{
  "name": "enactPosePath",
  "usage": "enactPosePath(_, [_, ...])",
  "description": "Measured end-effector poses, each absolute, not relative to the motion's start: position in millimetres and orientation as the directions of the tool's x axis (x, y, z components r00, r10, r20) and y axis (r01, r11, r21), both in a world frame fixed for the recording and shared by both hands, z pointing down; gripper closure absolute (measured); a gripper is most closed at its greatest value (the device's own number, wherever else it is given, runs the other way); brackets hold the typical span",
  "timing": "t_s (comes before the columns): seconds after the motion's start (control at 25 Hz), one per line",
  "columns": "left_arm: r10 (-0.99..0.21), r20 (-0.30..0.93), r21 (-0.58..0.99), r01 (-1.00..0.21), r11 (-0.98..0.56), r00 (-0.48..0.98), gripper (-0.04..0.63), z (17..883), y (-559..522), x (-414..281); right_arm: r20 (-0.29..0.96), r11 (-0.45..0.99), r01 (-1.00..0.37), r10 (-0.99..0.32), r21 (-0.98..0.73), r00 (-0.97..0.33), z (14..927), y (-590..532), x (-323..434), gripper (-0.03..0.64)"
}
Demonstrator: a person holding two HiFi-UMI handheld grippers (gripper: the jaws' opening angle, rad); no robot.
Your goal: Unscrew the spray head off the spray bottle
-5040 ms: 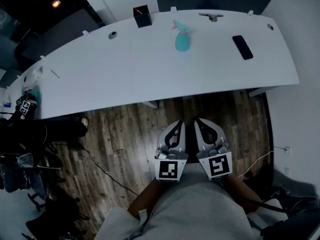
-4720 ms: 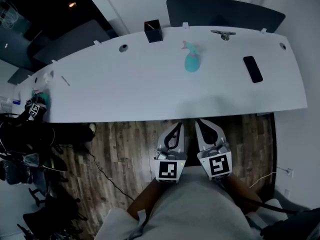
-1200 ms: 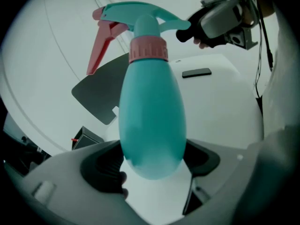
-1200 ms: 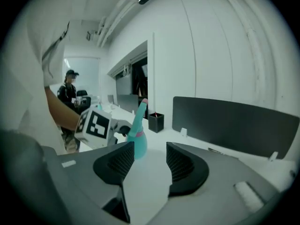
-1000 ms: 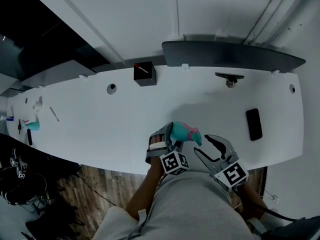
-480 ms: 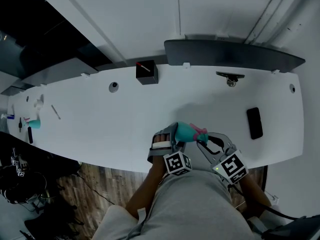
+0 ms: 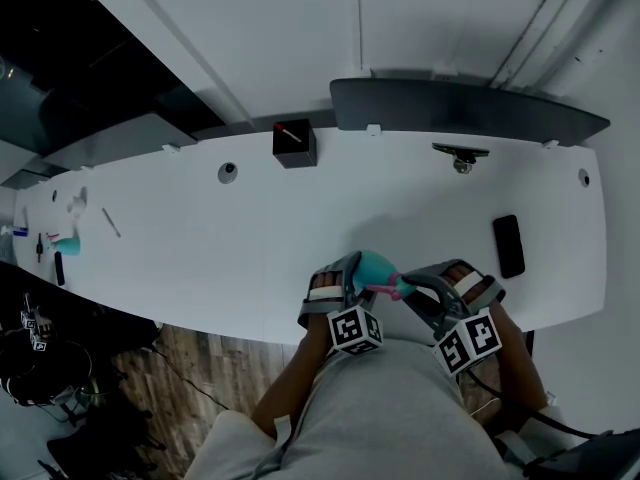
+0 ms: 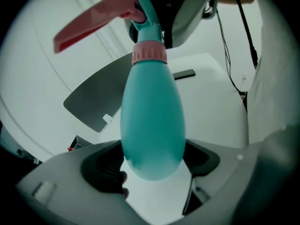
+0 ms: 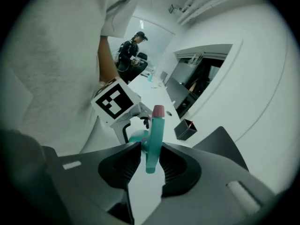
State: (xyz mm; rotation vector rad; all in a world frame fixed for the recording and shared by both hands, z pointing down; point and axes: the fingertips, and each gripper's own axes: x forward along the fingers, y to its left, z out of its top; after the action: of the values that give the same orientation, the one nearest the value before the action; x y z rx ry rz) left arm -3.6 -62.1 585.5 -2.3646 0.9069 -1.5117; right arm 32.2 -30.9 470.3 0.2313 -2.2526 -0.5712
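The teal spray bottle (image 7: 374,265) is held off the white table (image 7: 250,238), near its front edge. My left gripper (image 7: 350,271) is shut on the bottle's round body (image 8: 152,125). In the left gripper view the pink collar (image 8: 149,53) and pink trigger (image 8: 93,25) sit above the body. My right gripper (image 7: 407,290) comes in from the right, and its jaws have just been closing. They are shut on the teal spray head (image 9: 153,144), whose pink nozzle tip (image 9: 158,110) sticks out past the pads. The left gripper's marker cube (image 9: 115,102) shows behind it.
On the table stand a black box (image 7: 295,143) at the back, a phone (image 7: 508,246) at the right and a small metal clamp (image 7: 460,156). A dark panel (image 7: 470,108) runs behind the table. Small items (image 7: 62,246) lie at the far left. A person (image 9: 133,43) stands far off.
The bottle, earlier standing on the table, is now lifted in the left gripper. Over the last second the right gripper rolled over and closed on the spray head.
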Motion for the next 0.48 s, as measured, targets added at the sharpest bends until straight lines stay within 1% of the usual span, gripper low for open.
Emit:
enactPosePath(0.04, [-0.589,0.75,-0.452,-0.419,-0.788,0.3,0.21,584.0,-63.7,-3.9,0.621,0.895,-0.056,-0.35,0.442,-0.701,464.0,-34.4,31.8,0.476])
enactPosePath(0.08, [-0.596,0.744,-0.445,-0.442,-0.779,0.302,0.21,582.6,-65.7,-5.2,0.576,0.912,-0.137,-0.354,0.386,-0.737,455.7,-36.3,31.0,0.371])
enactPosePath(0.12, [-0.607,0.737,-0.447,-0.458,-0.768,0.297,0.21,581.3,-68.2,-7.5,0.519,0.927,-0.222,-0.355,0.301,-0.777,445.1,-37.5,30.6,0.286])
enactPosePath(0.16, [-0.62,0.73,-0.457,-0.47,-0.755,0.288,0.21,579.7,-71.1,-10.5,0.45,0.933,-0.307,-0.359,0.186,-0.818,432.8,-39.0,31.1,0.256])
enactPosePath(0.2, [-0.636,0.721,-0.472,-0.477,-0.741,0.275,0.21,577.9,-74.3,-14.0,0.372,0.92,-0.391,-0.374,0.034,-0.849,420.3,-41.6,33.3,0.245])
enactPosePath(0.24, [-0.653,0.711,-0.491,-0.482,-0.726,0.26,0.21,576.0,-77.8,-17.4,0.301,0.87,-0.465,-0.406,-0.161,-0.863,410.8,-44.9,37.4,0.245])
enactPosePath(0.28, [-0.671,0.7,-0.511,-0.484,-0.71,0.244,0.21,574.2,-81.2,-20.6,0.25,0.773,-0.512,-0.447,-0.374,-0.859,406.5,-48.5,42.9,0.244])
enactPosePath(0.32, [-0.688,0.689,-0.533,-0.483,-0.694,0.228,0.21,572.6,-84.5,-23.4,0.218,0.631,-0.521,-0.495,-0.575,-0.841,407.0,-52.4,48.7,0.244])
enactPosePath(0.36, [-0.704,0.677,-0.556,-0.479,-0.679,0.213,0.21,571.2,-87.7,-25.6,0.203,0.454,-0.493,-0.548,-0.742,-0.811,411.3,-56.2,53.9,0.242])
enactPosePath(0.4, [-0.719,0.666,-0.577,-0.472,-0.666,0.199,0.21,570.0,-90.7,-27.1,0.208,0.27,-0.436,-0.594,-0.859,-0.777,418.5,-58.6,57.7,0.242])
enactPosePath(0.44, [-0.731,0.657,-0.596,-0.465,-0.655,0.186,0.21,569.1,-92.9,-28.0,0.229,0.109,-0.373,-0.621,-0.922,-0.75,427.6,-59.1,59.4,0.242])
enactPosePath(0.48, [-0.74,0.649,-0.612,-0.457,-0.645,0.176,0.21,568.3,-94.4,-28.3,0.261,-0.009,-0.33,-0.629,-0.944,-0.732,437.6,-57.6,59.6,0.242])
